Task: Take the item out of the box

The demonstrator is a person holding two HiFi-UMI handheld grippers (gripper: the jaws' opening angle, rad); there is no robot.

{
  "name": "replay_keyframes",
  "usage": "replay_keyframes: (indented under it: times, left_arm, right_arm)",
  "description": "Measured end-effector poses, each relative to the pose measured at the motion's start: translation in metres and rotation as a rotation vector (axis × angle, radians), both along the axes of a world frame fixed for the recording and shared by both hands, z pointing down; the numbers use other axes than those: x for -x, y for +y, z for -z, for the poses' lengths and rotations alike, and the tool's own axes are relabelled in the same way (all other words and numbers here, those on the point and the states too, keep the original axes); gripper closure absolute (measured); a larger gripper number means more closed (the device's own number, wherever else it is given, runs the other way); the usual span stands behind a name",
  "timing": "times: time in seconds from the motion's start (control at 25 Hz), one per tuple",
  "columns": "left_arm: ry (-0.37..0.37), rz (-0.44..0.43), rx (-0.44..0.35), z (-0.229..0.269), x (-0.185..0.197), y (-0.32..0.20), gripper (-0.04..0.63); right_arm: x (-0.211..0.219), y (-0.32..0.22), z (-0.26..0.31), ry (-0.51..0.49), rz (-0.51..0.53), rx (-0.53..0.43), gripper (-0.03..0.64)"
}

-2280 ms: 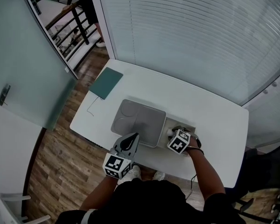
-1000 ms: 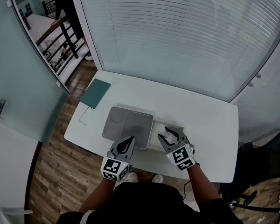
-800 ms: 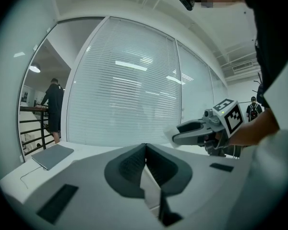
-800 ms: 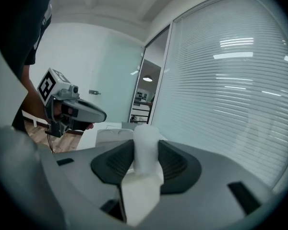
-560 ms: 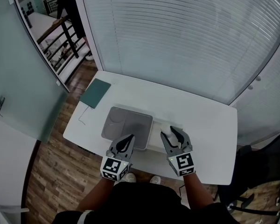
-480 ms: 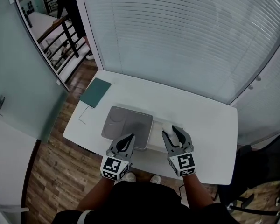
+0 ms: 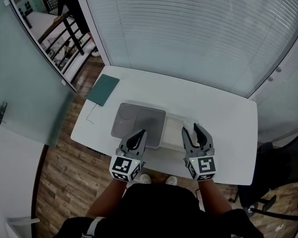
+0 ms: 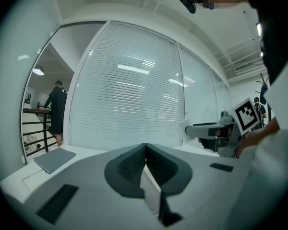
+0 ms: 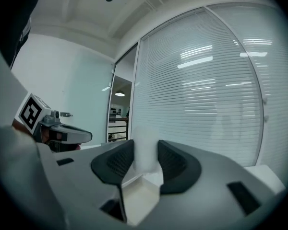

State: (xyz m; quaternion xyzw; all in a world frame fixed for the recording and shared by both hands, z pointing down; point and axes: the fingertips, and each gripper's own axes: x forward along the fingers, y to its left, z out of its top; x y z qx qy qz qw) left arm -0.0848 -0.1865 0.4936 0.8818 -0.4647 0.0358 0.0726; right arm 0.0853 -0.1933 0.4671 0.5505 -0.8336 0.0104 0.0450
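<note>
While right claw [image 7: 192,132] pinches white item [image 9: 145,148] over open box [image 7: 173,125], at grey lid's [image 7: 139,120] 3 o'clock, left claw [image 8: 145,152] sits pressed together at lid's 6 o'clock. Risk: item dropping into box, should the tip-only pinch loosen or clip the box wall.

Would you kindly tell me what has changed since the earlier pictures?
The right gripper, which was down in the box, has lifted the white item up, clamped between its jaws, and drawn back toward the person. The left gripper, shut, stays by the grey lid; the green pad has not moved.
</note>
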Motion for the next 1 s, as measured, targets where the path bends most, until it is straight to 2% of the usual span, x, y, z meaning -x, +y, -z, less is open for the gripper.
replay_keyframes:
  times: [0.12, 0.32, 0.64, 1.0]
  left_arm:
    - [-0.008, -0.022, -0.009, 0.003, -0.005, 0.000, 0.584]
    - [-0.005, -0.024, -0.037, 0.014, -0.007, -0.006, 0.584]
    - [-0.024, 0.007, -0.061, 0.019, 0.002, -0.011, 0.584]
    - [-0.026, 0.012, -0.044, 0.014, 0.007, -0.004, 0.584]
  right_arm:
    - [-0.008, 0.007, 0.009, -0.026, -0.042, -0.013, 0.454]
    - [-0.011, 0.009, 0.014, -0.057, -0.045, -0.020, 0.454]
    - [-0.007, 0.012, 0.009, -0.024, -0.016, -0.016, 0.459]
    - [0.007, 0.013, 0.009, -0.014, 0.006, -0.020, 0.463]
